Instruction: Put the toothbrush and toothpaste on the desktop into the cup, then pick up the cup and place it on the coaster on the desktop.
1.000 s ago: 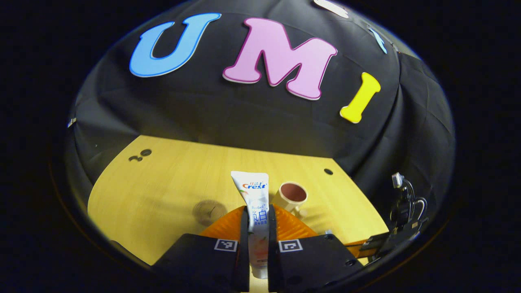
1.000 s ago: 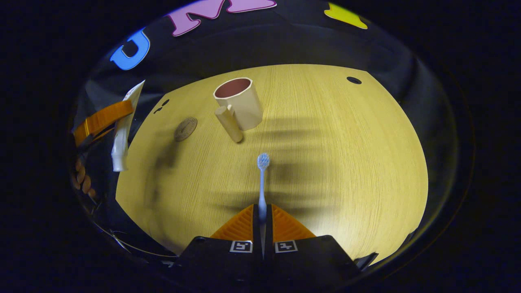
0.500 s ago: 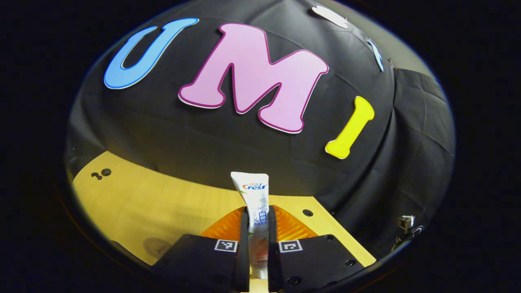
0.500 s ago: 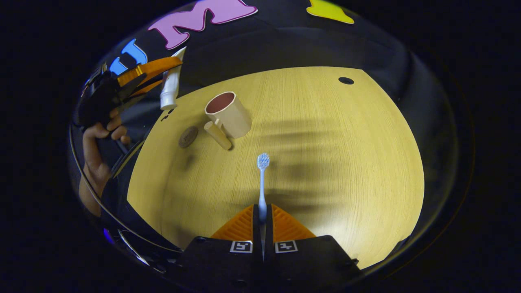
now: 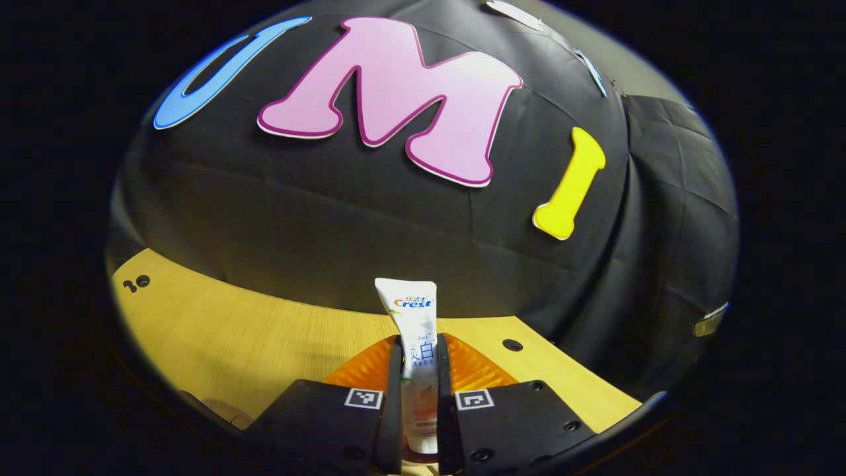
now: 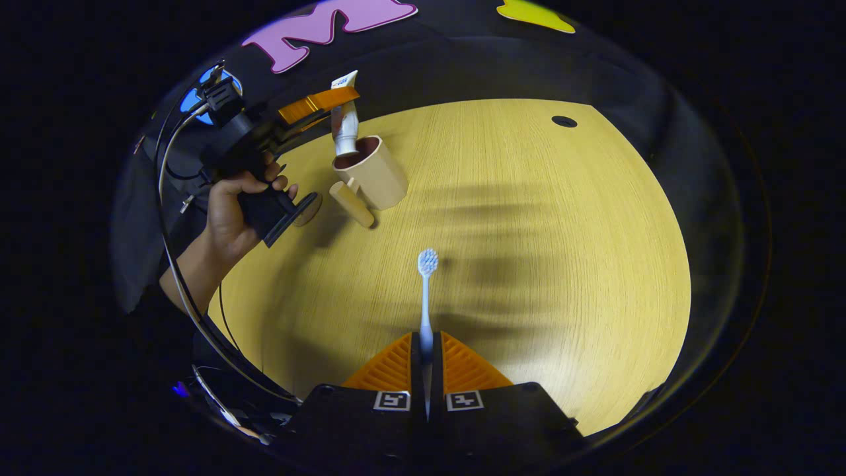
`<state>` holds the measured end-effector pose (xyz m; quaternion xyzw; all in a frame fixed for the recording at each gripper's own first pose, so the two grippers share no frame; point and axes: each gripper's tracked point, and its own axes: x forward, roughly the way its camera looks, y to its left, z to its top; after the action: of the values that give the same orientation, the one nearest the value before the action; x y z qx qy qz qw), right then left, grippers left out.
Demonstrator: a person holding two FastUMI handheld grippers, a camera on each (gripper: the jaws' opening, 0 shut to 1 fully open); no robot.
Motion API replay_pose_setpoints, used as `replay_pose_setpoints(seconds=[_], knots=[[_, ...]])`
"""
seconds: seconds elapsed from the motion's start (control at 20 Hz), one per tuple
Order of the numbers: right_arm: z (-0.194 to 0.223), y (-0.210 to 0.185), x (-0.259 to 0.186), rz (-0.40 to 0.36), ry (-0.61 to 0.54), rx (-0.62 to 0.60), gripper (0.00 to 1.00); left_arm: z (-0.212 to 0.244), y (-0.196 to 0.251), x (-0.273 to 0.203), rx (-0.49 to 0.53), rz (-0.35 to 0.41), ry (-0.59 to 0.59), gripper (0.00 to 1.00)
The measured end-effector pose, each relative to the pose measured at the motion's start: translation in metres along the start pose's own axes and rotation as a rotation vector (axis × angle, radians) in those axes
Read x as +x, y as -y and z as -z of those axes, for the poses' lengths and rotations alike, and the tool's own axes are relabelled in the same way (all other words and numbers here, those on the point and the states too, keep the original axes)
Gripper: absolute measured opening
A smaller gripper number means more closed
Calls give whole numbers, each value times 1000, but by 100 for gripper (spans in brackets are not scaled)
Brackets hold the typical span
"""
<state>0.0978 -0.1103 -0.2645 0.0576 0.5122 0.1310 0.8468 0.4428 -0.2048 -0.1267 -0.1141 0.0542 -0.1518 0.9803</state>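
Note:
My left gripper (image 5: 418, 350) is shut on a white toothpaste tube (image 5: 415, 316), which stands up between its fingers. In the right gripper view that left gripper (image 6: 316, 104) holds the toothpaste tube (image 6: 344, 124) cap down right over the mouth of the beige cup (image 6: 370, 173), which stands on the table with its handle toward me. A round brown coaster (image 6: 310, 206) lies left of the cup, partly behind a hand. My right gripper (image 6: 426, 347) is shut on a light blue toothbrush (image 6: 426, 291), bristle head pointing away, above the table.
The wooden table (image 6: 529, 251) spreads wide to the right of the cup, with a dark hole (image 6: 564, 121) near its far edge. A person's hand (image 6: 231, 211) and trailing cables (image 6: 178, 218) sit at the left. The black cloth wall (image 5: 370, 218) stands close behind.
The left gripper has carried the toothpaste rightward and down, from above the table's far left to just over the cup's mouth. The right gripper with the toothbrush has stayed almost still.

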Motion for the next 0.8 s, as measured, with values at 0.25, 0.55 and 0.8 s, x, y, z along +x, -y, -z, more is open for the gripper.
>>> replay_pose_setpoints(seconds=[0.25,0.55,0.8], knots=[[-3,1,4,-8,6,22,5,30,0,-4,76,22,-37,27],[-12,2,10,-11,29,34,5,46,1,-11,127,45,-80,40],[-45,1,5,-15,119,30,5,21,2,-48,122,10,-30,88]])
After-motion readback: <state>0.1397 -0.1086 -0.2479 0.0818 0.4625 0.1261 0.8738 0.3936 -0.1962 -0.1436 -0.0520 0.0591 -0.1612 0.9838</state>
